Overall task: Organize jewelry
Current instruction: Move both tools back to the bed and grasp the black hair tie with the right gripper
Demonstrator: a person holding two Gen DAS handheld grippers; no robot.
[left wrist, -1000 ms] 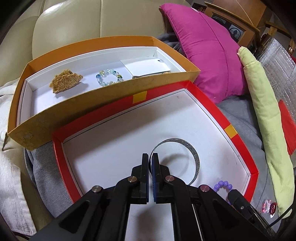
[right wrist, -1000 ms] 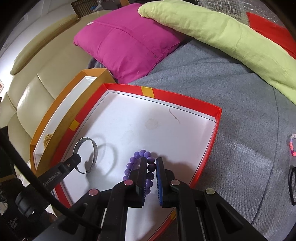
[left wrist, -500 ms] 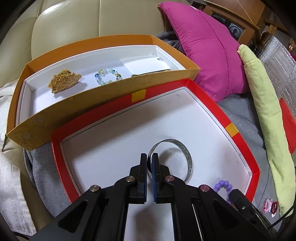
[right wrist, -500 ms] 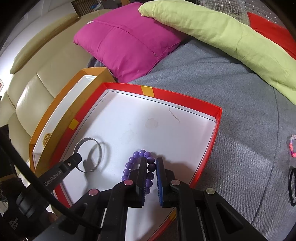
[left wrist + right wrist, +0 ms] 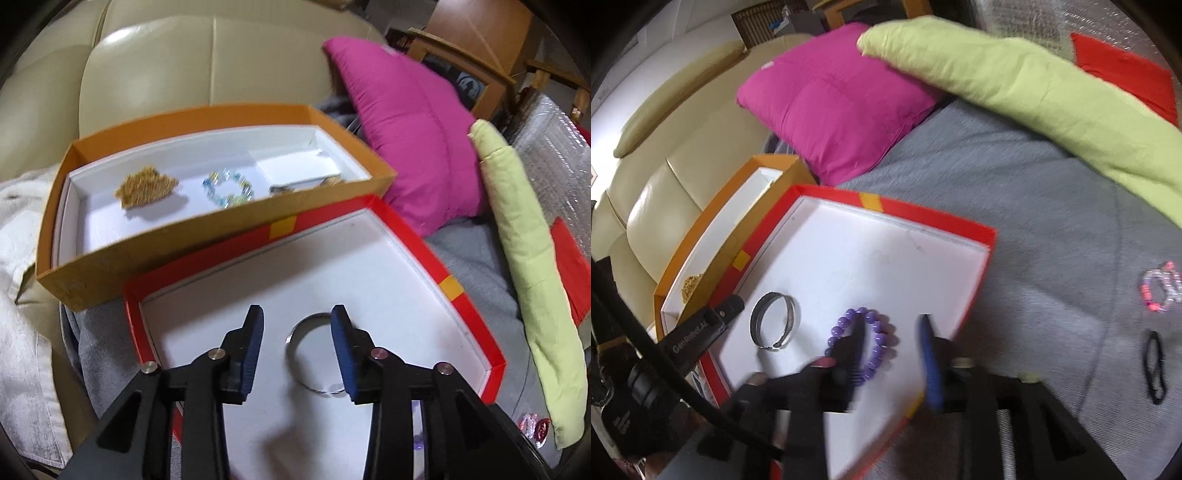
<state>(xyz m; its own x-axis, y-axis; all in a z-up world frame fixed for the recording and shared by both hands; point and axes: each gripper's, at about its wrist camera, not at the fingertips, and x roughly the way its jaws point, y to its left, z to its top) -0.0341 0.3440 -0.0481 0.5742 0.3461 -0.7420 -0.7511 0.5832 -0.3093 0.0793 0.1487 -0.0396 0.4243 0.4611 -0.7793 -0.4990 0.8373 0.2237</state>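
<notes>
A silver bangle point(image 5: 308, 354) lies flat in the red-rimmed white tray point(image 5: 391, 218); it also shows in the right wrist view point(image 5: 774, 320). My left gripper point(image 5: 296, 334) is open just above it, holding nothing. A purple bead bracelet point(image 5: 871, 338) lies in the same tray point(image 5: 923, 218). My right gripper point(image 5: 892, 341) is open over it, its left finger inside the loop. The orange box point(image 5: 177, 240) behind holds a gold piece point(image 5: 146, 186), a blue-green bead bracelet point(image 5: 227, 188) and a white card point(image 5: 297, 166).
A pink bracelet point(image 5: 1160, 286) and a black band point(image 5: 1154, 365) lie on the grey blanket point(image 5: 1034, 206) to the right. A magenta cushion point(image 5: 831, 107) and a lime pillow point(image 5: 1015, 85) lie behind. A cream sofa point(image 5: 147, 74) is to the left.
Both grippers have opened: the left let go of the silver bangle, which now lies flat, and the right let go of the purple bracelet. Both have pulled back a little.
</notes>
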